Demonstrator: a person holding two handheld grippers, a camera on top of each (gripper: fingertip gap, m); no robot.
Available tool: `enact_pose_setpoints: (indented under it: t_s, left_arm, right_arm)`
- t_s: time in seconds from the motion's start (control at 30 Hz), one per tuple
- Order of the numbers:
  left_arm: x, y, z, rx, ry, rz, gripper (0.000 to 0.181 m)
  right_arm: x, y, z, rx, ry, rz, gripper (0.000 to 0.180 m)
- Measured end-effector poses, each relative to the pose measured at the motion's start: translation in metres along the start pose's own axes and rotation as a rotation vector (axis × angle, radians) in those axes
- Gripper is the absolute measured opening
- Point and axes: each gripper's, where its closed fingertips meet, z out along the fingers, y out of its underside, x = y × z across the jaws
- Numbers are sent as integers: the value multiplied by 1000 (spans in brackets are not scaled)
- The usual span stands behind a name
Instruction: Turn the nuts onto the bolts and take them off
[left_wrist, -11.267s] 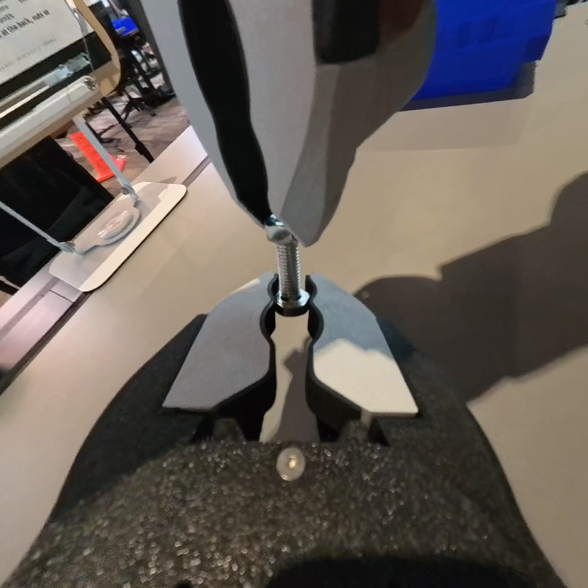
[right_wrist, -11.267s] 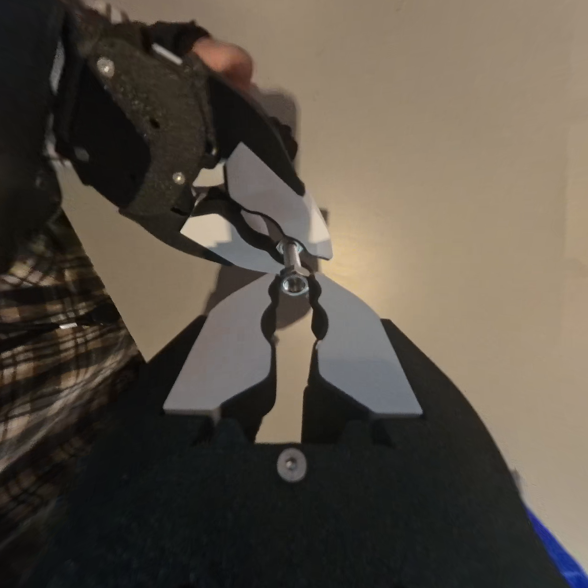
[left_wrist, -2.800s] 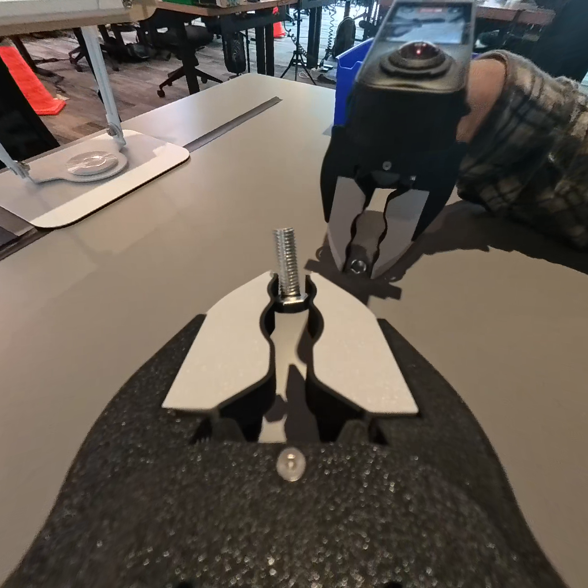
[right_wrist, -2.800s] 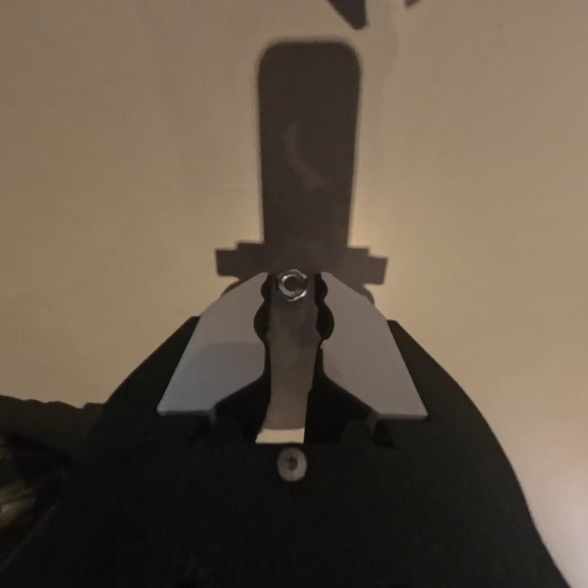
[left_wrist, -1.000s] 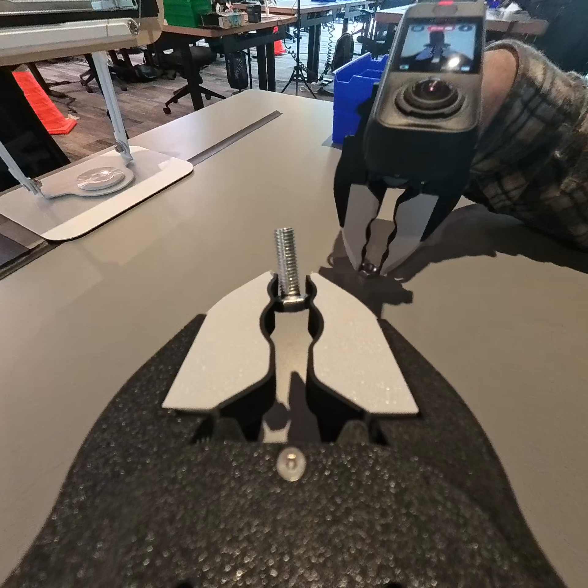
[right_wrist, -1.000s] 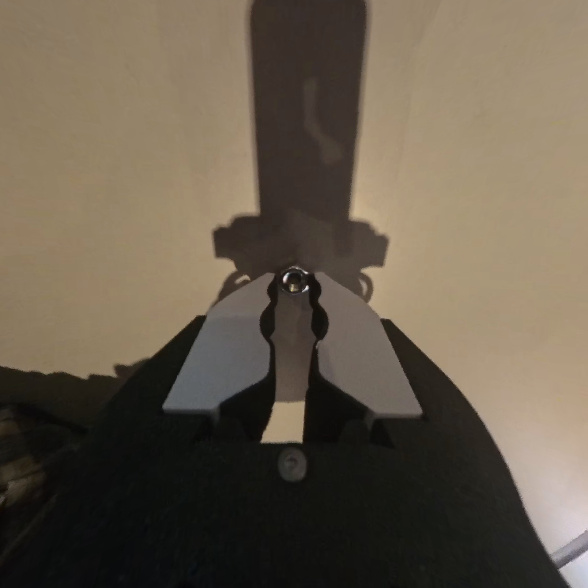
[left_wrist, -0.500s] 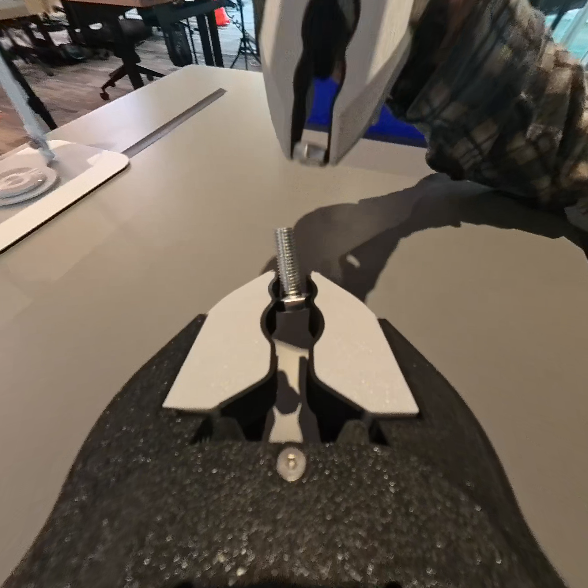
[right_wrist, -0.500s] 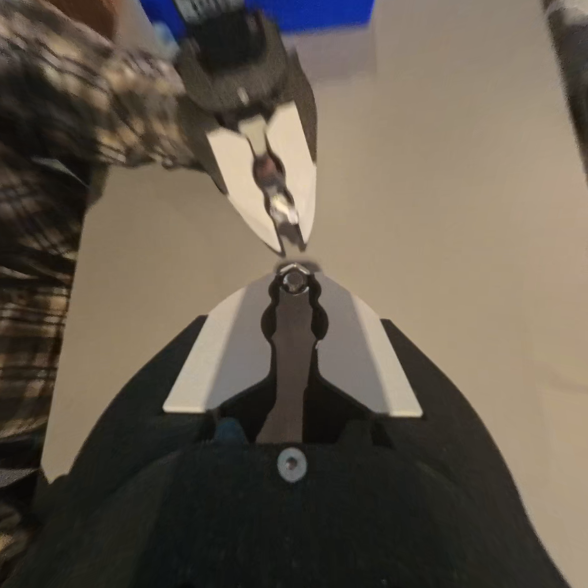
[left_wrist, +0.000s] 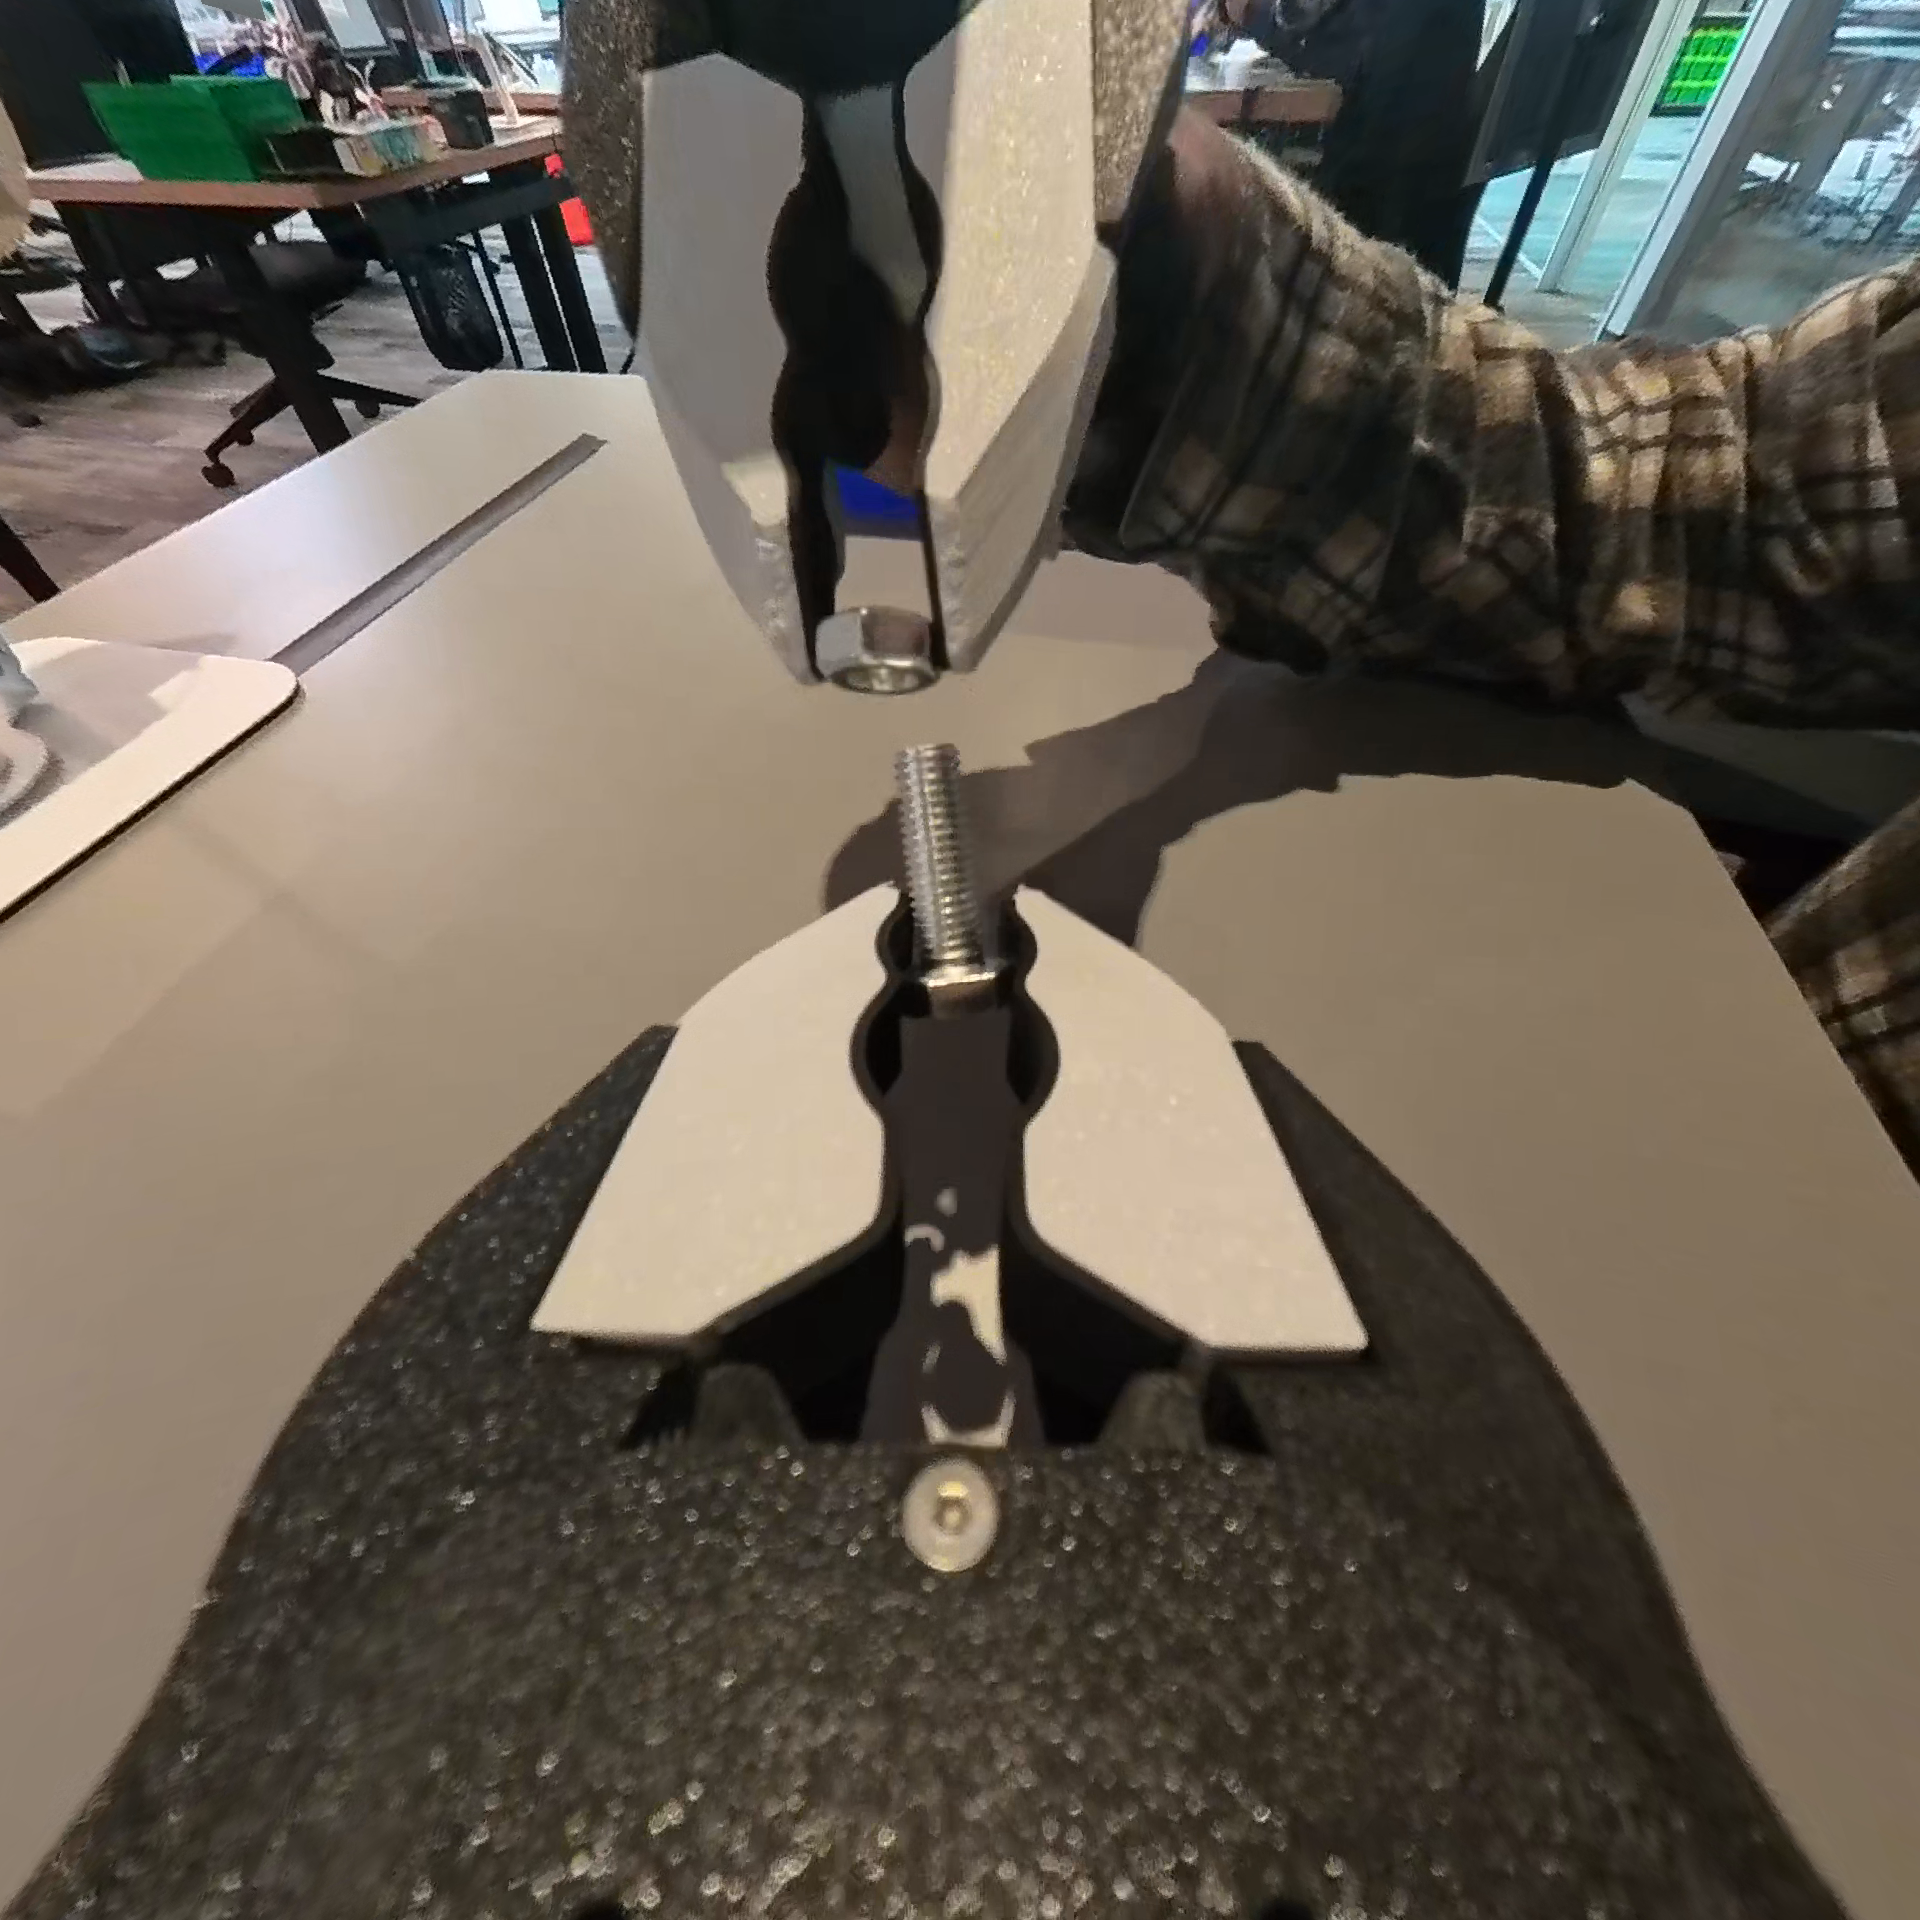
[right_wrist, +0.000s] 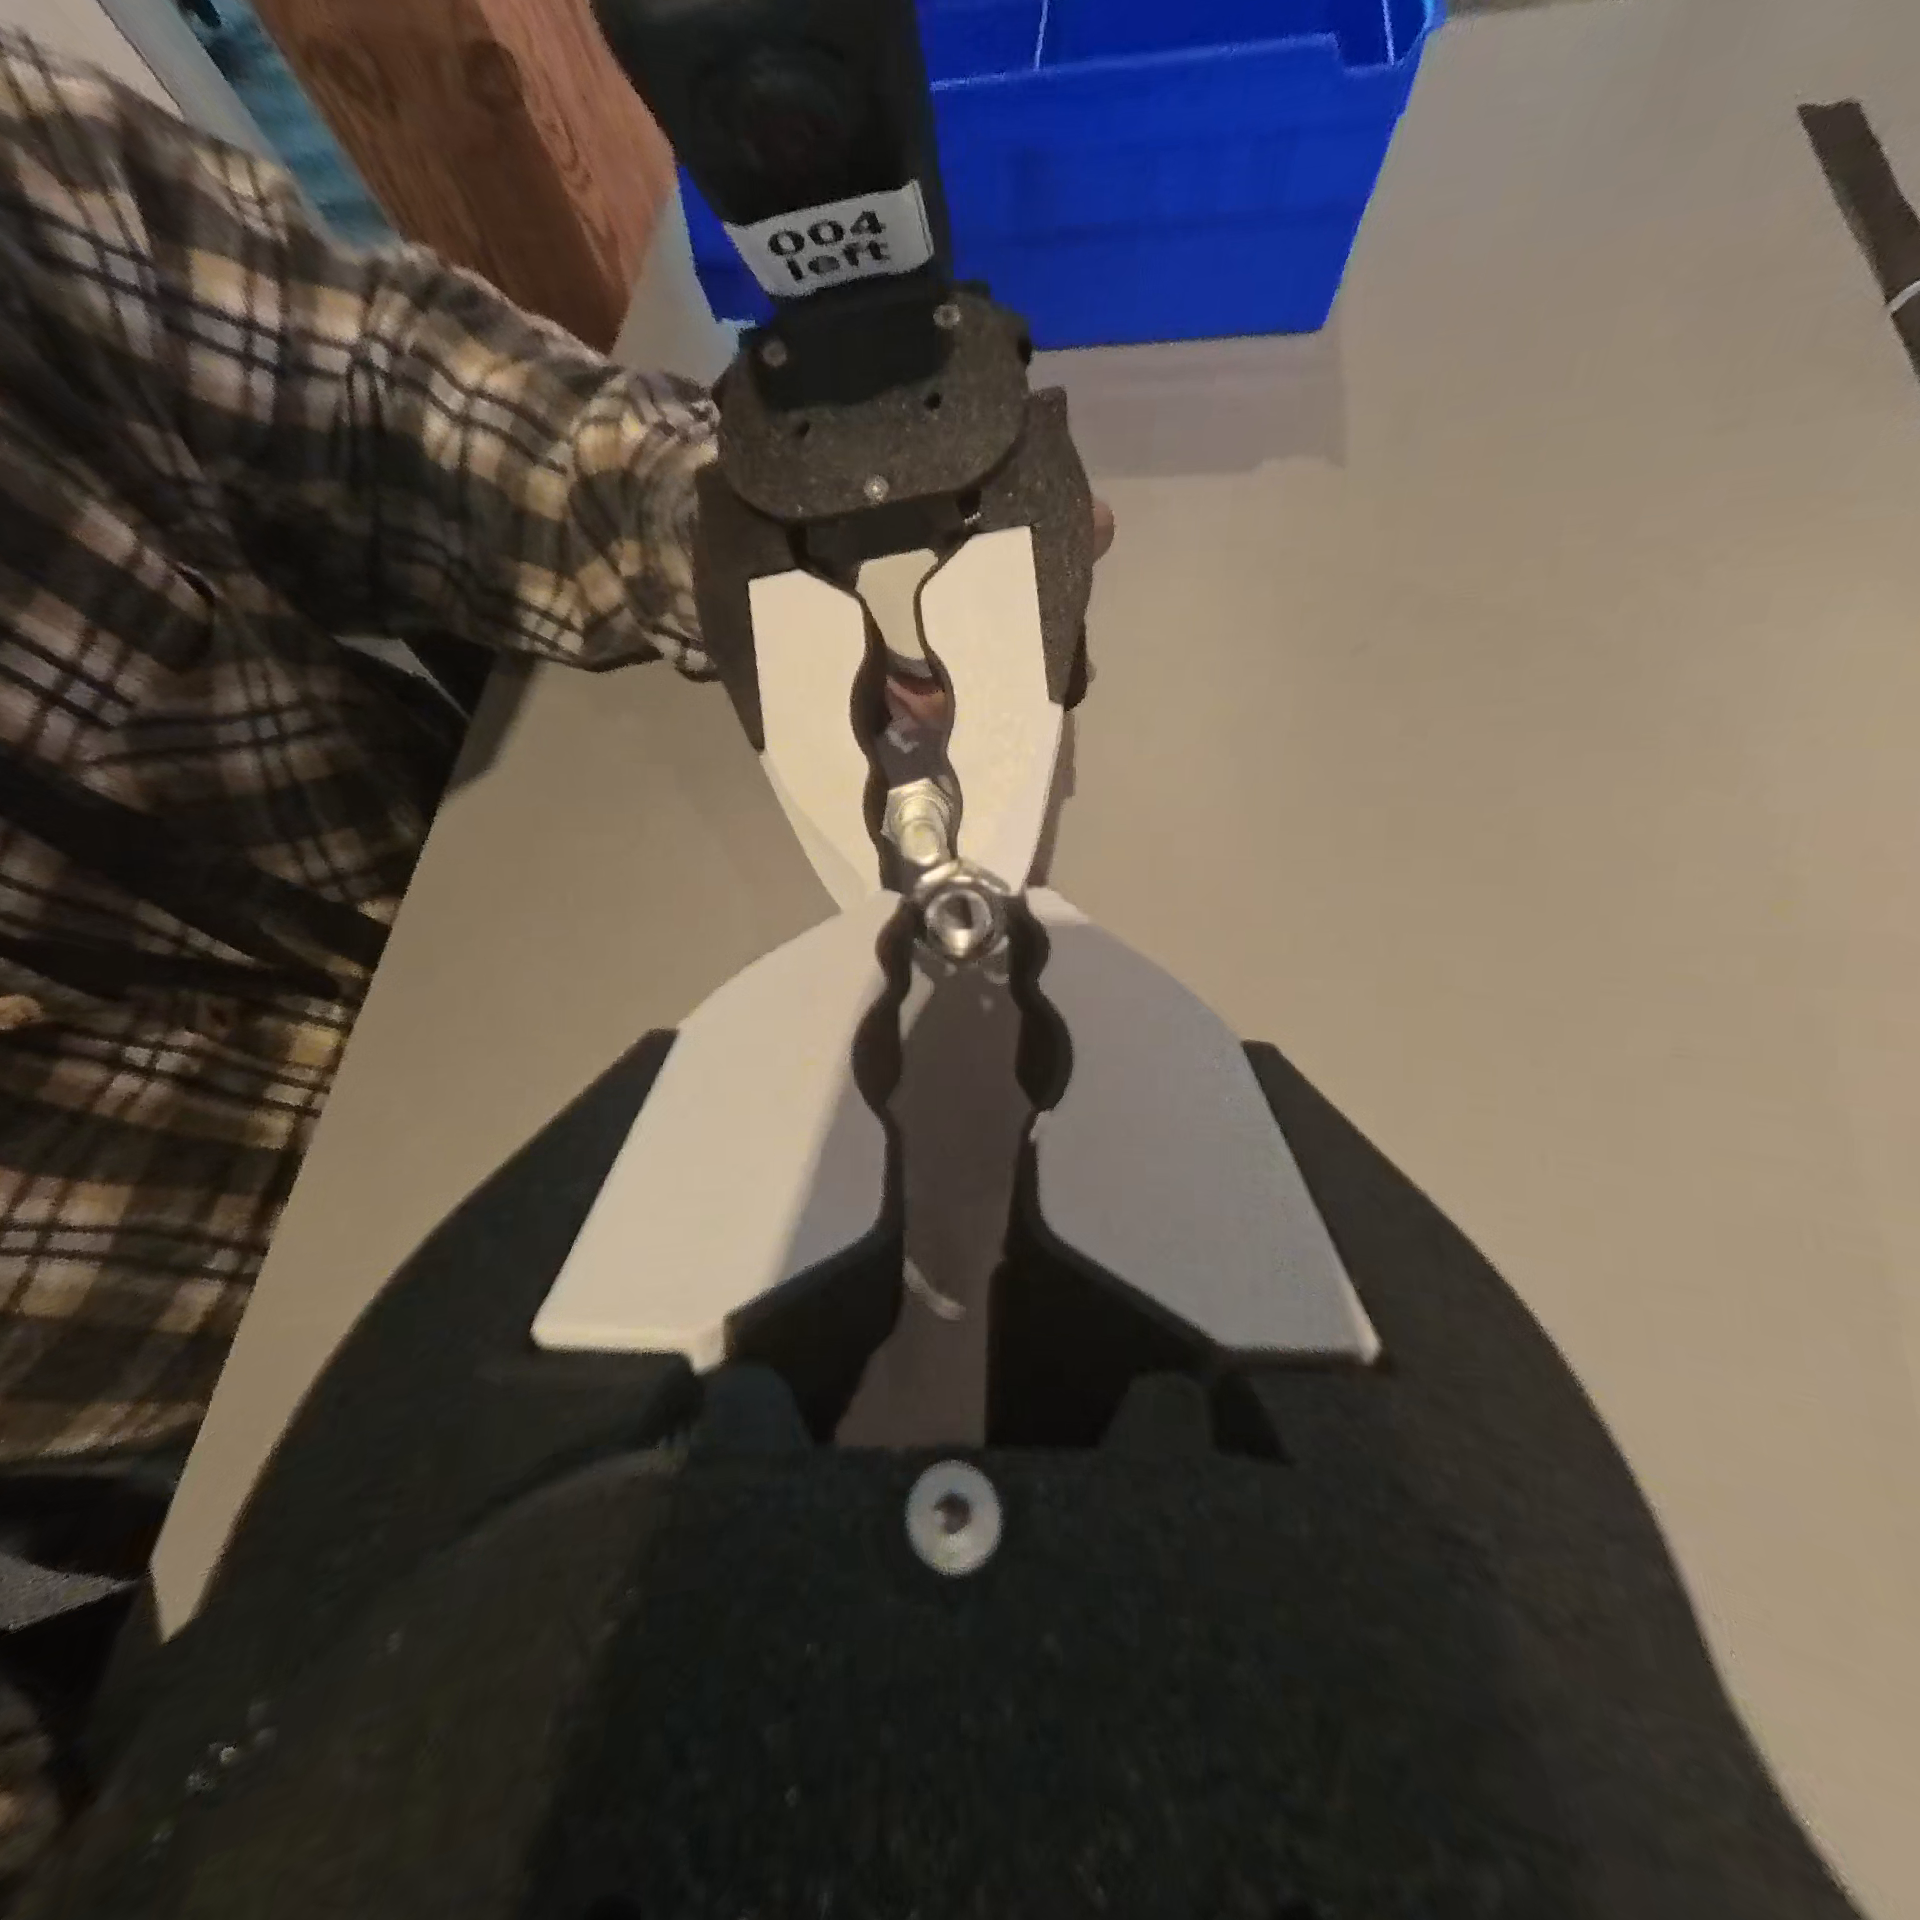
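In the left wrist view my left gripper is shut on the head of a silver bolt, whose threaded shaft points up and away. My right gripper hangs above it, shut on a silver hex nut. The nut sits just above the bolt's tip with a small gap between them. In the right wrist view my right gripper holds the nut in front of the left gripper, and the bolt runs back between the left fingers. Both are held over the grey table.
A blue bin stands on the table behind the left gripper. A white stand base lies at the left edge, and a groove runs across the table. Plaid sleeves reach in from the right. Desks and chairs stand beyond. One gripper's finger ends stand about 4 cm off the other's.
My right gripper has lifted the nut off the table and swung it over the bolt, coming down closer to its tip. My left gripper has kept the bolt upright.
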Motion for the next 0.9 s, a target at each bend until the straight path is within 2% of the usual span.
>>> enact_pose_setpoints:
  t_s: [0.33, 0.9]
  left_arm:
    - [2, -3, 2, 16, 2, 1, 15]
    - [-2, 2, 3, -26, -40, 17, 15]
  right_arm:
    - [-4, 4, 19, -56, -2, -20, 17]
    - [-5, 0, 22, -63, 25, -38, 17]
